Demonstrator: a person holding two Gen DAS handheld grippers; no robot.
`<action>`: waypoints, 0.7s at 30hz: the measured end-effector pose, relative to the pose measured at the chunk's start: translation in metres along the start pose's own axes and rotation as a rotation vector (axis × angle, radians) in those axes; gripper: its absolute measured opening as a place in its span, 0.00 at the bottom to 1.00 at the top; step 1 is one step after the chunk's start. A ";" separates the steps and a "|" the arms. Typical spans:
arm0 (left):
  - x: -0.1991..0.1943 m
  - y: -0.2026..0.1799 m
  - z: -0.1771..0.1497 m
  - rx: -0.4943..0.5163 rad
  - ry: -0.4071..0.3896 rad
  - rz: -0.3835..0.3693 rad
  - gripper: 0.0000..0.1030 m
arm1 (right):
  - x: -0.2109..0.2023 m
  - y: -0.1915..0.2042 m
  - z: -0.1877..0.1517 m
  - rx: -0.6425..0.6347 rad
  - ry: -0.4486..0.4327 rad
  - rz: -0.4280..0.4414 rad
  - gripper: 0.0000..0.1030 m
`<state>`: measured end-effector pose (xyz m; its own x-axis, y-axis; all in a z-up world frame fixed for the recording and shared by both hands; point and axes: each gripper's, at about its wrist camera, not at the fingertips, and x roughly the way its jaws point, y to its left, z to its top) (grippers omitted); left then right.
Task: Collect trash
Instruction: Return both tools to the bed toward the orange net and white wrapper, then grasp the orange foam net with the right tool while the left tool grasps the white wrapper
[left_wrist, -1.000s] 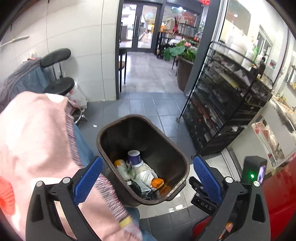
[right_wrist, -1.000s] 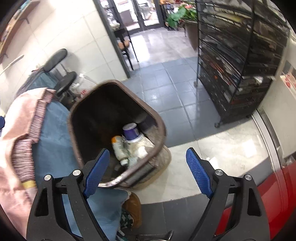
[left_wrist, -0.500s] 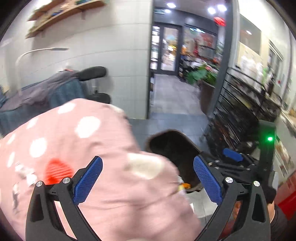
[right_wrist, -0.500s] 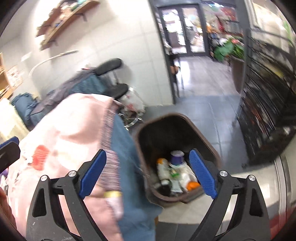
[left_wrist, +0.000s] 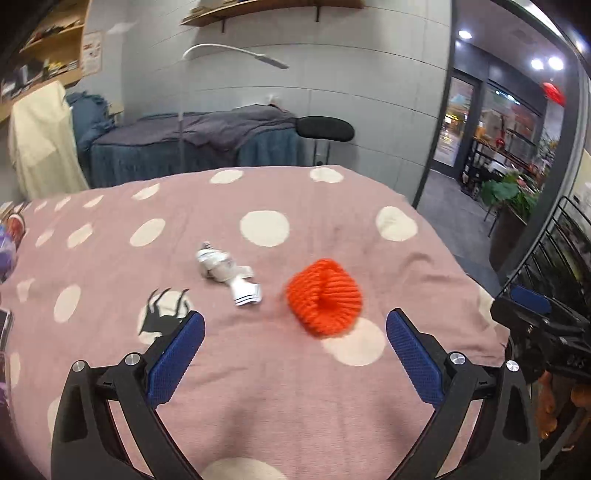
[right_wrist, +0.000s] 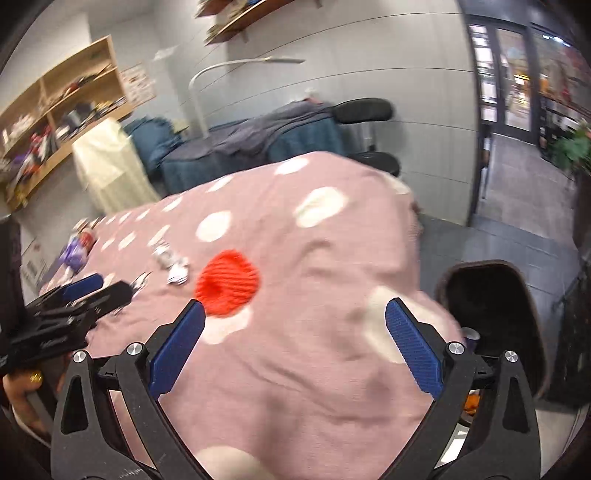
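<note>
A crumpled white wrapper (left_wrist: 227, 272) lies on the pink polka-dot blanket (left_wrist: 258, 387), with an orange knitted roll (left_wrist: 324, 296) to its right. My left gripper (left_wrist: 294, 354) is open and empty above the blanket, just short of both. My right gripper (right_wrist: 294, 350) is open and empty over the blanket's right side. In the right wrist view the wrapper (right_wrist: 171, 263) and the orange roll (right_wrist: 227, 282) lie ahead to the left. The brown trash bin (right_wrist: 491, 325) stands on the floor right of the bed, holding trash.
A second bed with a blue and grey cover (left_wrist: 192, 144) stands behind. A black stool (left_wrist: 325, 129) and a white lamp arm (left_wrist: 236, 55) are by the wall. A purple object (right_wrist: 75, 253) lies at the blanket's far left. Black wire shelving (left_wrist: 565, 251) stands right.
Both grippers have swung up and left from above the trash bin to over the pink blanket. The wrapper and orange roll have come into view. Both stay open.
</note>
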<state>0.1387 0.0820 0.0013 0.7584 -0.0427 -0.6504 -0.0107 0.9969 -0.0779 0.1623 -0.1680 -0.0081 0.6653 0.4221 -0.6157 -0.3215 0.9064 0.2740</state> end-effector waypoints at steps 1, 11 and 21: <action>0.000 0.013 -0.001 -0.020 0.005 0.013 0.94 | 0.002 0.012 -0.001 -0.020 0.009 0.008 0.94; 0.021 0.079 -0.008 -0.142 0.089 0.053 0.84 | 0.078 0.068 0.006 -0.201 0.220 0.029 0.94; 0.043 0.079 0.003 -0.129 0.119 0.010 0.84 | 0.179 0.090 0.016 -0.270 0.479 -0.002 0.63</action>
<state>0.1721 0.1594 -0.0306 0.6753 -0.0478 -0.7360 -0.1077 0.9808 -0.1625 0.2632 -0.0102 -0.0821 0.3052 0.3085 -0.9009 -0.5240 0.8444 0.1115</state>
